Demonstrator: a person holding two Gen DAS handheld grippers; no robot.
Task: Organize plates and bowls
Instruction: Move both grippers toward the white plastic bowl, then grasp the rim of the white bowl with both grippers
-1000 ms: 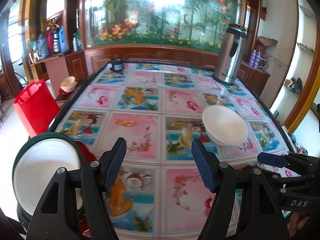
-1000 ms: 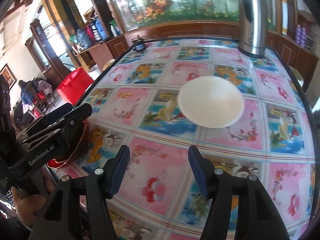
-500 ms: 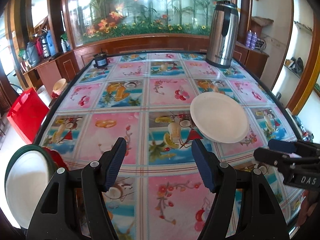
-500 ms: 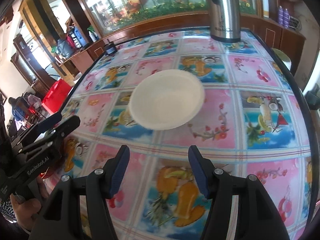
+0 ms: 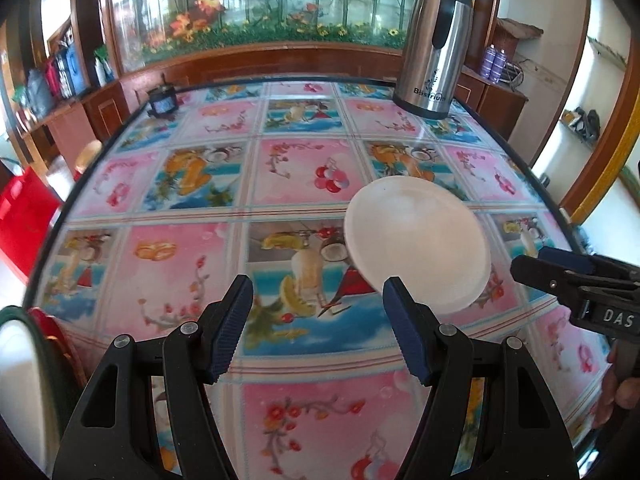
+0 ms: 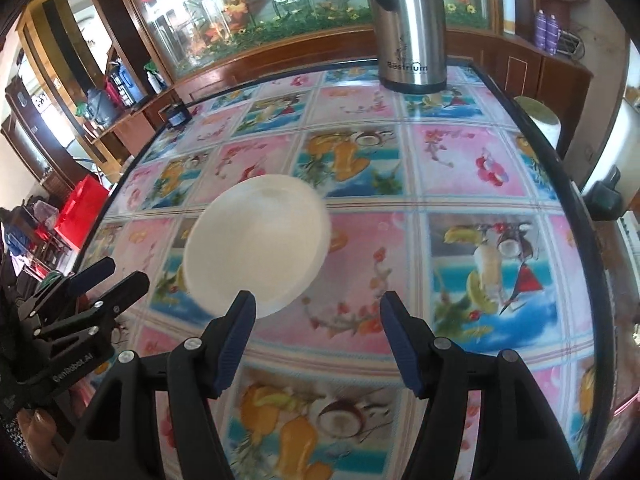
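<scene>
I see the white plate (image 5: 418, 244) lying flat on the tabletop (image 5: 180, 264), on its patterned fruit-and-flower cover. Taking the plate as my landmark, the steel thermos jug (image 5: 434, 40) stands upright well beyond it, near the far edge. A small dark object (image 5: 162, 100) sits at the far corner, well apart from the plate; I cannot tell what it is.

My left claw (image 5: 316, 328) is spread with nothing between its pads, hovering on the near side of the plate; in its own view one blue pad overlaps the plate's near rim, though I cannot tell whether it touches. My right claw (image 6: 316, 340) is also on the near side, its jaws opening and empty, one pad in front of the plate's near edge in that view.

Beside the tabletop, well away from the plate, another white dish (image 5: 18, 384) with a green rim shows at the picture's edge.
</scene>
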